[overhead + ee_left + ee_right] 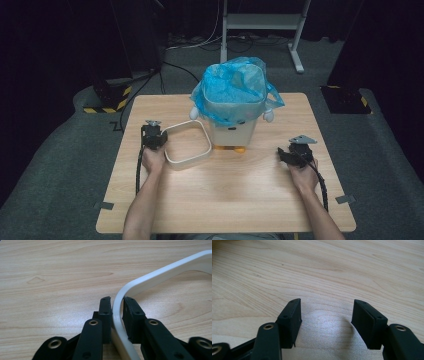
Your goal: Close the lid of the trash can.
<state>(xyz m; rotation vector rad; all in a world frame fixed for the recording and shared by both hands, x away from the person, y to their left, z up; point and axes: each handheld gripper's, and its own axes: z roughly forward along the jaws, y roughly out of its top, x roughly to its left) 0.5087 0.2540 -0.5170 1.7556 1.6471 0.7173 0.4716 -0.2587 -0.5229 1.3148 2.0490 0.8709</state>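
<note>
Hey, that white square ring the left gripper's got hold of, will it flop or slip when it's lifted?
The white ring looks like thin moulded plastic that keeps its square shape, so probably stiff and light. Its smooth, glossy rim may slip. The left gripper pinches it near one corner, so the far side could sag or swing.

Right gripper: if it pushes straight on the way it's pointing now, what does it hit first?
Probably nothing soon: the right gripper has open, empty jaws and bare table ahead. From above it seems angled toward the bin, though depth is unclear.

The white rounded-square plastic ring (160, 275) is cut off by the right and bottom edges in the left gripper view. The white bin's (232, 131) inside is hidden by the crumpled blue plastic bag (234, 87).
</note>
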